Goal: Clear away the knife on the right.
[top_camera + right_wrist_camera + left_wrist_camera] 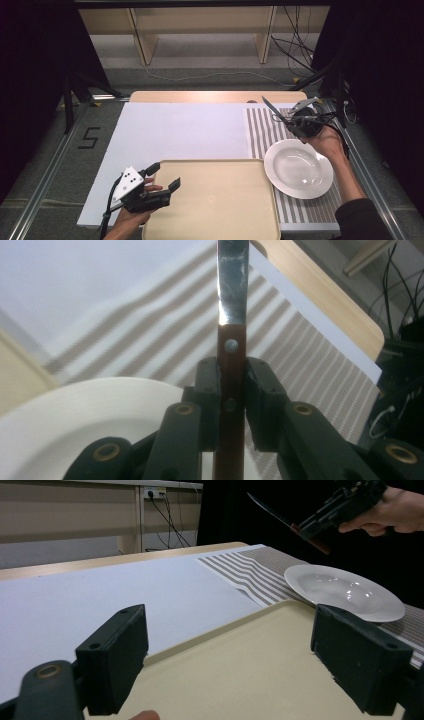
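High view shows your right tool (291,121) lifted above the far right part of the bench (180,130), over the striped mat (262,132) and just beyond the white plate (298,168). It is clamped on a knife (272,110), and the blade points up and to the left, away from your hand. Right gripper view makes the grip clear: both black jaws press on the brown handle (230,390) from the two sides, and the metal blade (232,285) rises straight out between them. Under the knife you see the rim of the plate (100,410) and the stripes of the mat (165,335). The knife touches nothing except the jaws.

Your left tool (160,177) rests low at the near left corner of the beige tray (220,200), and its jaws stand wide apart with nothing between them. Left gripper view looks across the tray (240,665), with one jaw at each side of the picture. Farther off in that view, your right tool (310,527) holds the knife (272,512) in the air above the plate (345,592), well apart from it.
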A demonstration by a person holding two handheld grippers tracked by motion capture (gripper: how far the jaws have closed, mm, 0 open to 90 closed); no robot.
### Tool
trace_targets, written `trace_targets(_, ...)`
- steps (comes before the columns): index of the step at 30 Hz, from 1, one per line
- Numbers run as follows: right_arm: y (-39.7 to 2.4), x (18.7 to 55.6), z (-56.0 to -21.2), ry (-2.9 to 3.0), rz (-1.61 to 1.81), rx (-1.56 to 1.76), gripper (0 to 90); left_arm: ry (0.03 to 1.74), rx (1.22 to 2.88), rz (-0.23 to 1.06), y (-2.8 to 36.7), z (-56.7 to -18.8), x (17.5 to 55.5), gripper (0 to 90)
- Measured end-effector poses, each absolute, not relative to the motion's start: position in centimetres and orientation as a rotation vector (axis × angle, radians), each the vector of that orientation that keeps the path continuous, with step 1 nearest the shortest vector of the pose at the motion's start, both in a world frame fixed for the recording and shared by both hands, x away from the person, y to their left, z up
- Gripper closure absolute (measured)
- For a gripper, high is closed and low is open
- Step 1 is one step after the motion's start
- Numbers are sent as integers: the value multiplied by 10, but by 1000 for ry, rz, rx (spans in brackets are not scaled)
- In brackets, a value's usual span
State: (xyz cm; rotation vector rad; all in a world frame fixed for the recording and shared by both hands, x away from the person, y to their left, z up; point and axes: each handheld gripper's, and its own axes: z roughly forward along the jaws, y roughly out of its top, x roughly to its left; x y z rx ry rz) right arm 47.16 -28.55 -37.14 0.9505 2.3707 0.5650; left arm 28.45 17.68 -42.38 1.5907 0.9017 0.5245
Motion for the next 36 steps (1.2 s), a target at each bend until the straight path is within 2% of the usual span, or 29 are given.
trace_targets(6, -269, 436, -369, 2373, 634, 883, 778, 901, 1592, 524, 176, -424, 285, 150)
trace_targets(18, -249, 396, -363, 2379, 702, 808, 778, 902, 1586, 525, 177, -423, 284, 150)
trace_targets(36, -224, 346, -373, 2428, 873, 799, 777, 898, 1588, 535, 178, -422, 283, 149)
